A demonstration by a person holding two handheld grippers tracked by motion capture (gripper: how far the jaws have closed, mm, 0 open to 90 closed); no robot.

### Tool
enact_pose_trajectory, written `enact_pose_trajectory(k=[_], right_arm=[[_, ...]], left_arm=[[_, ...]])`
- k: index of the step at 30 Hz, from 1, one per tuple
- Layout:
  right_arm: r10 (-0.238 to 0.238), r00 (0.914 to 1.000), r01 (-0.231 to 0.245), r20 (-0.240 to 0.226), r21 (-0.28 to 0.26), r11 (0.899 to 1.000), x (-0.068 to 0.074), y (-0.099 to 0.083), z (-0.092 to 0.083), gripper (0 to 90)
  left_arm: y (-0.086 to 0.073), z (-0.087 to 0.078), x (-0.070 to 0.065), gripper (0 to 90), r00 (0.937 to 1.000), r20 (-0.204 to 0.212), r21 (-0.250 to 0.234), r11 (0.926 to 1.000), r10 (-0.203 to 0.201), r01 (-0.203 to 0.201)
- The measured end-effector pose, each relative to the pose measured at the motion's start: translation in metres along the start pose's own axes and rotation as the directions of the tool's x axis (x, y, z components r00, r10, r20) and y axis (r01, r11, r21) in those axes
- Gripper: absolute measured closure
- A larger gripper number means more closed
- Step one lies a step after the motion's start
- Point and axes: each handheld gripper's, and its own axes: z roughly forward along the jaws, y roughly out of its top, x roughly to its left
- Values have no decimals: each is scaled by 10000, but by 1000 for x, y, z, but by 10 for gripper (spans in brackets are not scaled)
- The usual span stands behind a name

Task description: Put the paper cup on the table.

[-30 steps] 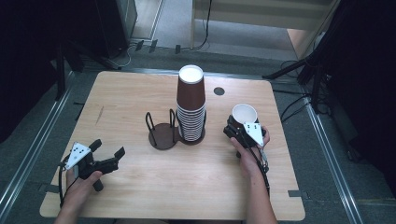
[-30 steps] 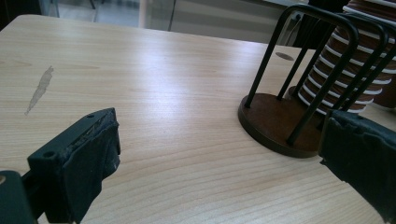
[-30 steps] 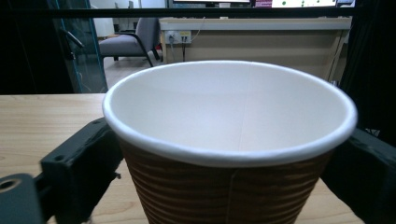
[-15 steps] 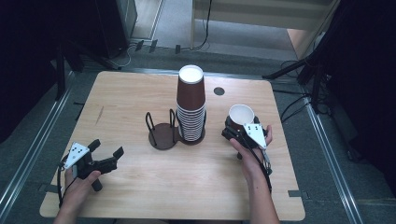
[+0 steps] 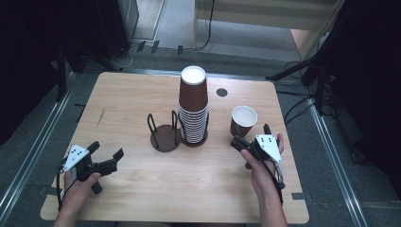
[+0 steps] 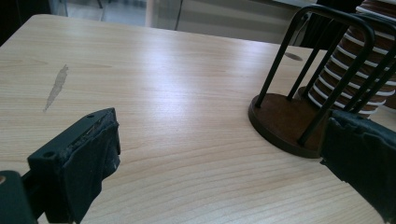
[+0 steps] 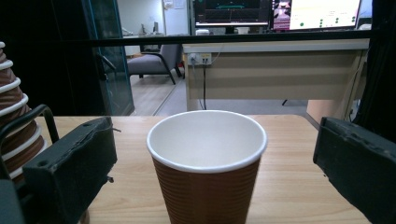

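A single brown ribbed paper cup with a white rim and white inside is seen standing upright on the light wooden table, on its right half, well clear of the right edge and of the far edge. The right gripper is held just on the near side of this cup, its jaws spread apart; in the right gripper view the cup stands between the two black jaws with open gaps at both sides, so no contact with either jaw is shown.

To the left of the cup, a tall stack of brown paper cups, nested upside down with white rims, is seated in one ring of a dark round-based wire cup holder; the holder's other ring is unfilled. A clear strip of tabletop is left between the stack and the single cup.

The left gripper is held low near the table's near left corner, its jaws wide apart over bare wood. Much open tabletop is left between it and the holder, and along the left edge.
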Motion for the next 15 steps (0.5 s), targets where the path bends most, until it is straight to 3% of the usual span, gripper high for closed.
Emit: enact_pose_trajectory(k=[8,15], right_arm=[[268,9996,-268,95,0,9996,-16,-3,-19,0],[46,9996,-44,289,-56,10000,-24,-4,-30,0]], left_arm=[[-1,-2,6,0,9997,-202,78,9999,122,-121],[-1,-3,8,0,9990,-347,147,9995,290,-285]])
